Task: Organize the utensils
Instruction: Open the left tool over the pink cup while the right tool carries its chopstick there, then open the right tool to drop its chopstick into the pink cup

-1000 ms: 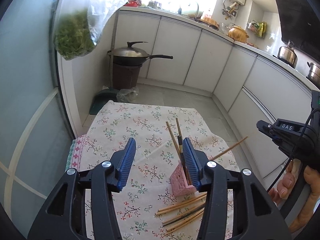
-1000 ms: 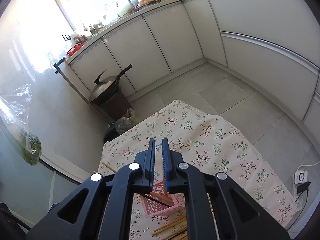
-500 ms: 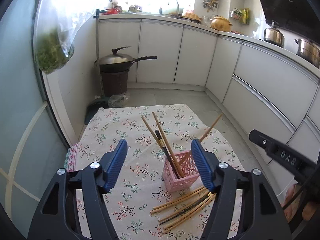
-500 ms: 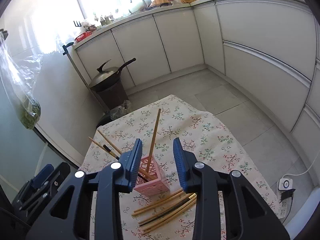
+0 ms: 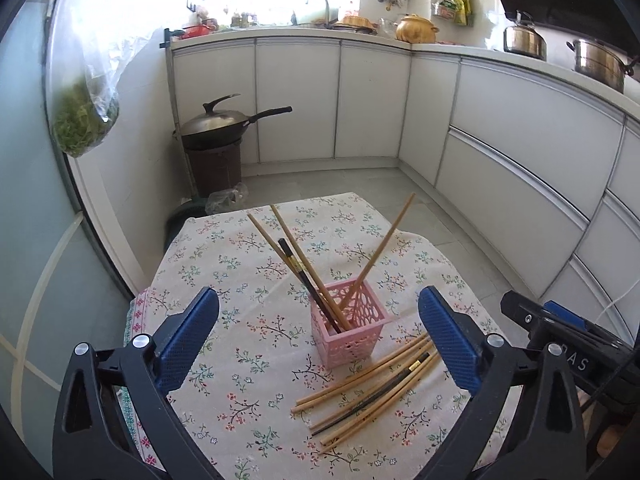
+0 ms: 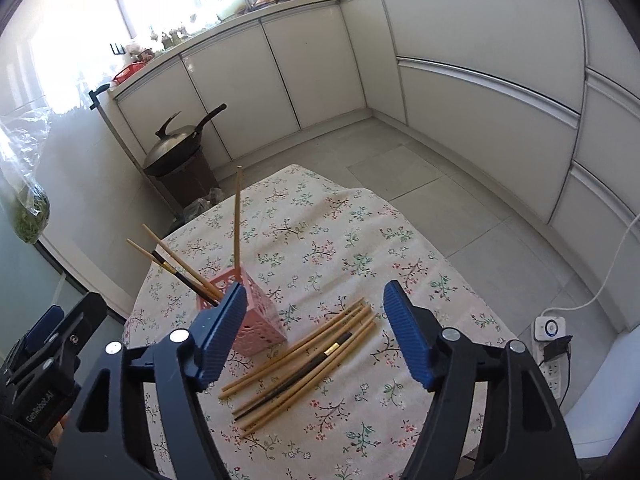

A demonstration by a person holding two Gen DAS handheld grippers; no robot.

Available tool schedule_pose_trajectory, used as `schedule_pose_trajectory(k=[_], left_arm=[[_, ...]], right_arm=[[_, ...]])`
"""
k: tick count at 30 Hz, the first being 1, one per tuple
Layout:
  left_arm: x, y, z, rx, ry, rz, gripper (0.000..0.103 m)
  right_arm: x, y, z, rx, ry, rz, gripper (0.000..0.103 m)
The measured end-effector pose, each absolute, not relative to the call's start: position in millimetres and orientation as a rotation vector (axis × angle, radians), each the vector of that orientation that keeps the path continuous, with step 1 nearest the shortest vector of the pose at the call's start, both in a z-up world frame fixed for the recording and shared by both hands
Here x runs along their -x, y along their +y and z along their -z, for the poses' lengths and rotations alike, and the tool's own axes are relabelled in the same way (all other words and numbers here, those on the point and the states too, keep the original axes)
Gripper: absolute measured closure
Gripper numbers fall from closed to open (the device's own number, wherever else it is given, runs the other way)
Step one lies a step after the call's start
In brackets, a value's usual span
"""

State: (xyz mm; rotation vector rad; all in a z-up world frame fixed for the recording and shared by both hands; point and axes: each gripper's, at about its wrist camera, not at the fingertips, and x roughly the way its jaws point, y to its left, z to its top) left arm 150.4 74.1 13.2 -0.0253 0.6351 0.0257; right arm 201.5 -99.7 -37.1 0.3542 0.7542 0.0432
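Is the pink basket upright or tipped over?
Upright. The pink basket stands on its base on the floral tablecloth, open top upward, with four chopsticks leaning out of it.

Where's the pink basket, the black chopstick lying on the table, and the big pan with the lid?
pink basket point(image 5: 352, 336), left wrist view, on its front wall.
black chopstick point(image 6: 296, 374), right wrist view, on its middle.
pan point(image 5: 218, 122), left wrist view, on its lid.

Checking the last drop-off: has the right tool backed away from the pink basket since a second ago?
Yes. The right tool has pulled back, jaws opening; the pink basket now sits by its left finger.
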Motion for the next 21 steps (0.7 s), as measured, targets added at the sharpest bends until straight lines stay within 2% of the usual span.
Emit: schedule_pose_trajectory(k=[3, 7, 21], left_arm=[[-152.8, 65.1, -6.8, -0.014, 0.657, -0.017, 0.007], [-155.6, 56.0, 0.0, -0.044, 0.674, -0.007, 0.007], [-173.4, 18.6, 33.3, -0.133, 0.770, 0.050, 0.007]], right_arm=[[-199.2, -106.9, 43.9, -0.377, 0.765, -0.027, 0.015], [-193.6, -119.9, 57.3, -0.403, 0.784, -0.010, 0.010], [-177.6, -158.8, 101.6, -0.448, 0.892, 0.011, 0.007]])
